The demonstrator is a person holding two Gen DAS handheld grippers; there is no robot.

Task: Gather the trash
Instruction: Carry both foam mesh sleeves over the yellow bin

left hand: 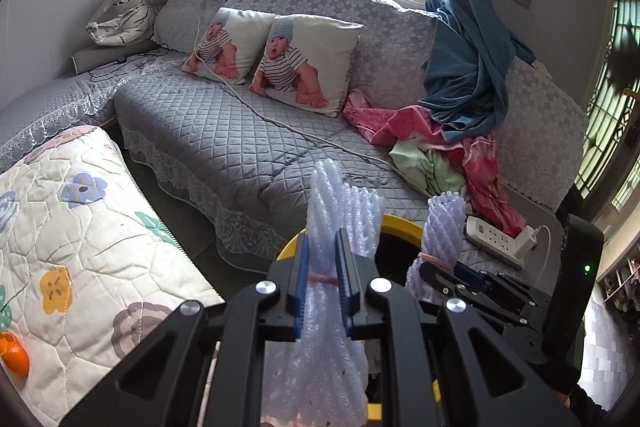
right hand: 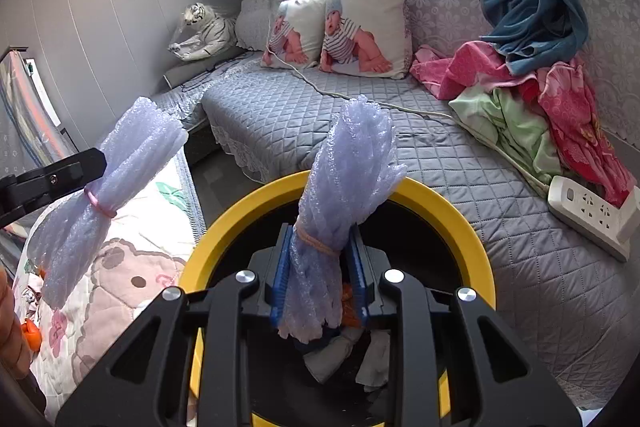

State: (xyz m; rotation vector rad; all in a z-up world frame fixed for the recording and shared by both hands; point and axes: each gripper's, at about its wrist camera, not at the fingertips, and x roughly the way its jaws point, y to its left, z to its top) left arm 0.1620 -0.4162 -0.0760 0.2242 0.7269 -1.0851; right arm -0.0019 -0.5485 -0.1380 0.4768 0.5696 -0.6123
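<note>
Two bundles of white foam netting are held over a yellow-rimmed bin. In the left wrist view my left gripper [left hand: 323,241] is shut on one bundle [left hand: 340,195] at its pink rubber band, above the bin rim [left hand: 402,223]. To its right, my right gripper [left hand: 444,269] grips the second bundle [left hand: 444,223]. In the right wrist view my right gripper [right hand: 320,233] is shut on that bundle [right hand: 354,155] directly over the bin's rim [right hand: 452,211]. The left gripper [right hand: 94,171] holds its bundle [right hand: 120,163] off to the left, beyond the rim. Crumpled paper [right hand: 340,351] lies inside the bin.
A grey quilted sofa [right hand: 460,187] runs behind the bin, with a white power strip [right hand: 588,211], a cable, two printed pillows [right hand: 360,31], a pink and green blanket [right hand: 532,107] and a blue curtain. A floral quilt [left hand: 80,227] with an orange fruit [left hand: 16,353] lies at the left.
</note>
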